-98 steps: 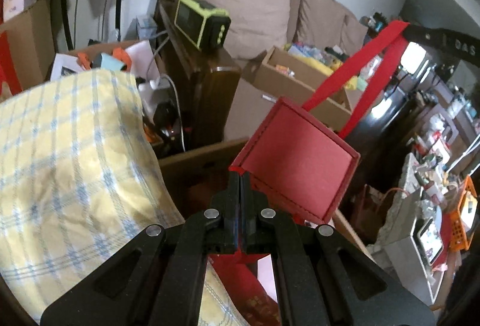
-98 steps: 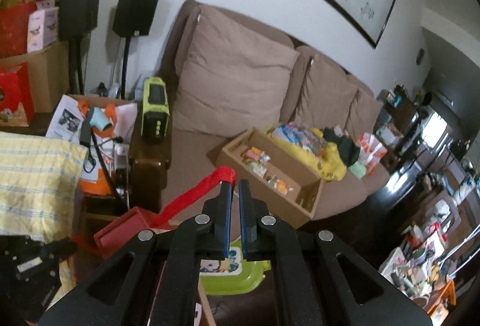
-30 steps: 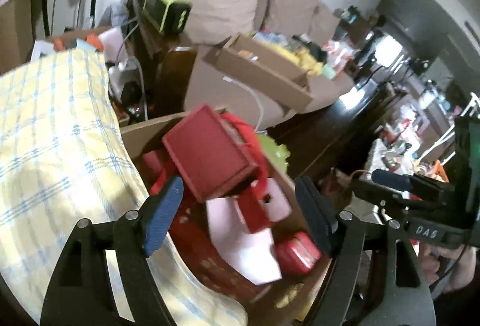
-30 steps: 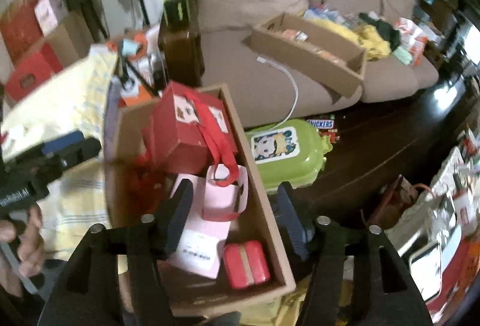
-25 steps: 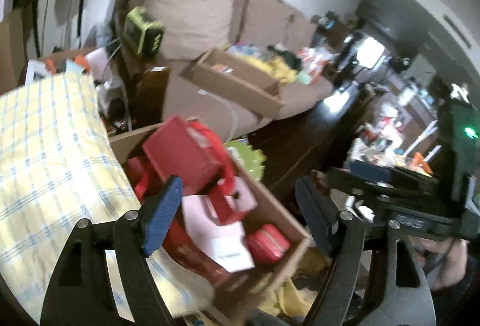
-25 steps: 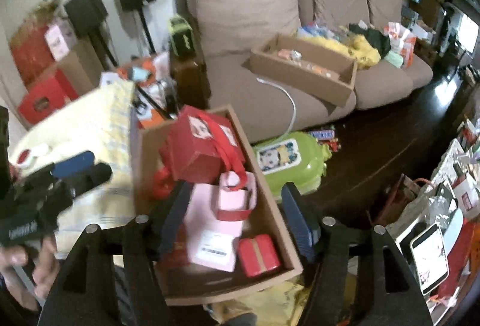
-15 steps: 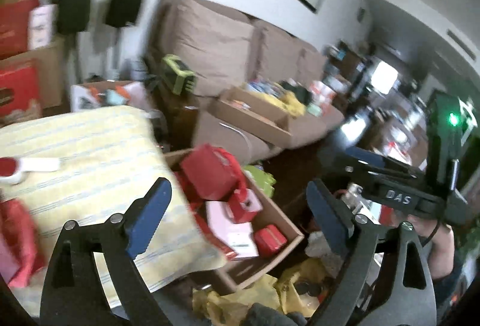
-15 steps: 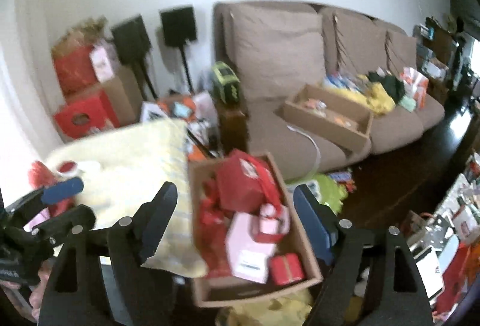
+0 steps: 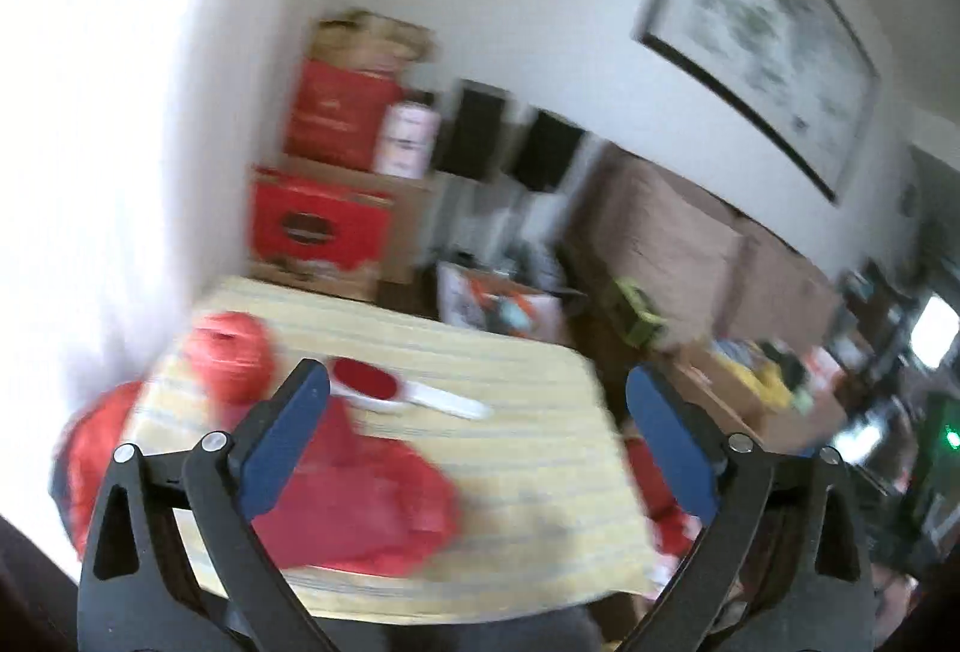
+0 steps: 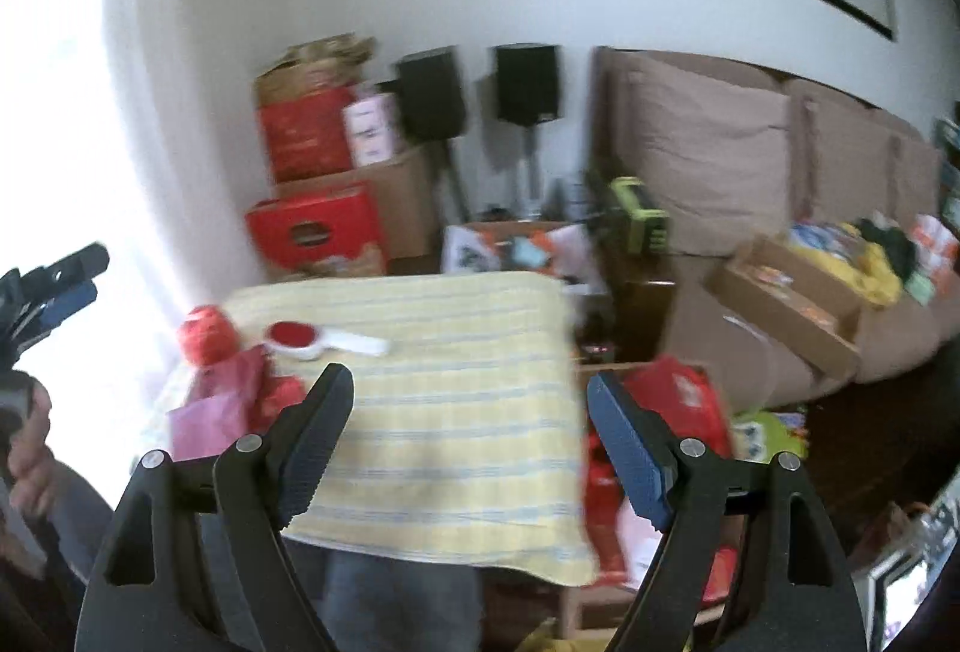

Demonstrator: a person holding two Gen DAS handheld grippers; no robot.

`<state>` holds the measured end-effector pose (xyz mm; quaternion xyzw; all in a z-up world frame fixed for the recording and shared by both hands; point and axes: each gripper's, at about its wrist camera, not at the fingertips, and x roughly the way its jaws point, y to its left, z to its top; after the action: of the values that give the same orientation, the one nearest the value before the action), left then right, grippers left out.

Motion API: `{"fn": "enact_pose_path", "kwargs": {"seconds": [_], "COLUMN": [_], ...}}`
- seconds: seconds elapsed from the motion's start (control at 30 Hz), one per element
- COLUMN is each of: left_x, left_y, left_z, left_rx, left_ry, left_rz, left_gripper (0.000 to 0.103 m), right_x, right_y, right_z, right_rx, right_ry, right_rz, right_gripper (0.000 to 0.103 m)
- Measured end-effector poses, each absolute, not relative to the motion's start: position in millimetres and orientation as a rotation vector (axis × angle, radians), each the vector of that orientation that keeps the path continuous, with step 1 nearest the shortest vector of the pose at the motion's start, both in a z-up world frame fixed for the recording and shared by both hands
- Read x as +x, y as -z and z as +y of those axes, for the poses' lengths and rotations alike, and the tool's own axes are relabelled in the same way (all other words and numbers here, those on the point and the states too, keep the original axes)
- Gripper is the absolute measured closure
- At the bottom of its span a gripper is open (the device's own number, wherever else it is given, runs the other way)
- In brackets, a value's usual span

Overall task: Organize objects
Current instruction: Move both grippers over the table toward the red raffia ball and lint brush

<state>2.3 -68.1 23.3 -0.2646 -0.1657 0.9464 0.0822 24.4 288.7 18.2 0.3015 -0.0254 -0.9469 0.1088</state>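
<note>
Objects awaiting organizing lie at the far-left corner of the worktop [image 10: 456, 400], which carries a yellow striped cloth. A cardboard box [image 10: 660, 448] holding red items stands on the floor at the worktop's right edge.

Largest of the loose items is a crumpled red bag [image 9: 360, 496] at the near left. A pink bag [image 10: 204, 424] lies beside it in the right wrist view. A round red item [image 9: 231, 355] sits farther left. Smallest is a white-handled brush [image 9: 408, 388] with a red oval pad, long axis running left to right across the worktop, handle pointing right.

Left gripper [image 9: 477, 436]: jaws opening, nearly at full spread, nothing between them. The red bag and brush lie directly ahead and just below its left finger.

Right gripper [image 10: 468, 448]: jaws released and wide, empty, over bare cloth; the loose items lie to its left.

Judgement: the left hand is nearer to the remaining items. Motion blur limits detail.
</note>
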Motion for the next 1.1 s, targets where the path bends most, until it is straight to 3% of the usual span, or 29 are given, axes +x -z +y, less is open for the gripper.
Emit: {"fn": "enact_pose_path", "kwargs": {"seconds": [0.37, 0.77, 0.83, 0.93, 1.1], "left_x": [-5, -82, -118, -171, -213], "left_y": [57, 119, 125, 145, 154], "left_z": [-256, -274, -282, -280, -261], "left_rx": [-1.034, -1.075, -1.131, -1.430, -1.594], "left_ry": [-3.177, -2.893, -2.802, -2.636, -2.586], "left_rz": [-0.786, -0.865, -0.941, -0.954, -0.752], "left_gripper": [0.004, 0.004, 0.007, 0.031, 0.033], "right_x": [-14, -86, -95, -103, -108], "right_y": [17, 77, 82, 88, 98], "right_z": [207, 133, 124, 120, 128], "right_rx": [0.926, 1.075, 1.084, 1.083, 1.112], "right_ry": [2.626, 2.503, 2.493, 2.489, 2.507], "right_rz": [0.007, 0.078, 0.099, 0.089, 0.081], "right_gripper": [0.021, 0.021, 0.021, 0.021, 0.021]}}
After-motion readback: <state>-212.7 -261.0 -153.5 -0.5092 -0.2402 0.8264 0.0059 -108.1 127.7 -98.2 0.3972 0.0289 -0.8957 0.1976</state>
